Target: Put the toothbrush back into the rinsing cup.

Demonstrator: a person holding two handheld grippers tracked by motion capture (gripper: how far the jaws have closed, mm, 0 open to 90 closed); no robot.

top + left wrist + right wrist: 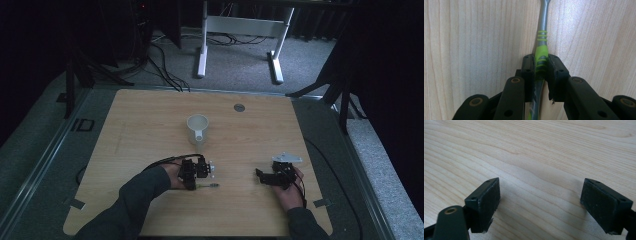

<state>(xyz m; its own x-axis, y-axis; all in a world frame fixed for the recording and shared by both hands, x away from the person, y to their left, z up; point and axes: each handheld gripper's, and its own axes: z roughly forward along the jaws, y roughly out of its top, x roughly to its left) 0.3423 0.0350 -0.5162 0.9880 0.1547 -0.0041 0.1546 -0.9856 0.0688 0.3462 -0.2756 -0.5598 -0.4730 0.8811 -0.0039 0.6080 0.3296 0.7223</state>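
Left hand-held gripper (541,66) clamped on toothbrush (541,51), lying on counter (150,115). Lift and drop into mug (197,127) ahead remain. Right hand-held gripper (540,203) wide, empty.

No readable text, label, brand, number or sign appeared anywhere: not on the wooden table (150,120), the white mug (197,128), the green and grey toothbrush (541,53), or either gripper.
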